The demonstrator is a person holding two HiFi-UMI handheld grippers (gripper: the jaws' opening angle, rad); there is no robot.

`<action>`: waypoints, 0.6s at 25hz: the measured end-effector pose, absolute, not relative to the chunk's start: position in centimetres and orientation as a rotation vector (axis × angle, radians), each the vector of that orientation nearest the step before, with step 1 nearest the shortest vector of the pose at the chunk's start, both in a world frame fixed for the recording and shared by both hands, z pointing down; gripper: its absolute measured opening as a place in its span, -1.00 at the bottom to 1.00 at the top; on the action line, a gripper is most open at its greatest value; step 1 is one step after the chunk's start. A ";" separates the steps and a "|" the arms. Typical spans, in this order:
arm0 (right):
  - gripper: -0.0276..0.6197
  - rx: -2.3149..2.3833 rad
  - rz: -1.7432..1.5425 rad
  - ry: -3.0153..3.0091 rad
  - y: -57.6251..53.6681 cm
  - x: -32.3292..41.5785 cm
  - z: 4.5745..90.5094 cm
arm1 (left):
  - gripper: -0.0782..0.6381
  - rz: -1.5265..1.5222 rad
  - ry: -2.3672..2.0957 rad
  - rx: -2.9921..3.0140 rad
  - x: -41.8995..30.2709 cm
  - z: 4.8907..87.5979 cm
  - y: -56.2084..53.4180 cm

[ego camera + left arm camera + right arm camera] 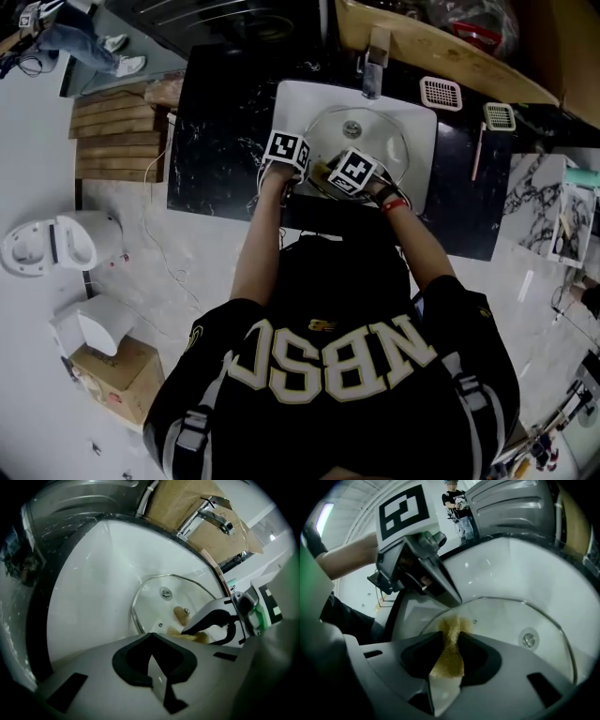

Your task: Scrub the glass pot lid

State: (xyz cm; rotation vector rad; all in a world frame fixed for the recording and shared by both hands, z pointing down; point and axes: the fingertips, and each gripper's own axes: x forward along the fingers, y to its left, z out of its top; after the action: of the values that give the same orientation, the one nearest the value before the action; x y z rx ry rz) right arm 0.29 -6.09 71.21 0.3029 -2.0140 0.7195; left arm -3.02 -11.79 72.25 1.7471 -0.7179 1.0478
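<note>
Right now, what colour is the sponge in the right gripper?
Sponge: yellow-brown, clearest in right gripper view.

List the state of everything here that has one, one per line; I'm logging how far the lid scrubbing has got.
glass pot lid: lying in the sink.
right gripper: shut on the sponge.
sponge: pinched, its end against the lid.
left gripper: shut, tips at the lid's rim.
faucet: off, no water running.
</note>
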 end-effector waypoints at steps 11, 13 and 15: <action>-0.53 0.558 0.654 -2.034 -12.1 -0.8 74.1 | -0.75 1.047 -0.723 1.743 -2.9 72.2 -11.7; -0.53 0.599 0.619 -2.018 -13.5 -0.6 74.8 | -0.75 1.048 -0.726 1.743 -2.9 72.1 -11.7; -0.53 0.642 0.544 -1.990 -15.4 0.0 75.4 | -0.75 1.051 -0.731 1.738 -3.0 72.1 -11.7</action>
State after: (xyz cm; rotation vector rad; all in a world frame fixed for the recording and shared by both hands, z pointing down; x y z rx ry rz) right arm 0.00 -15.39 75.39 0.6415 -1.9895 0.5445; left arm -2.98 -11.65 72.09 1.7382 -0.7307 1.0509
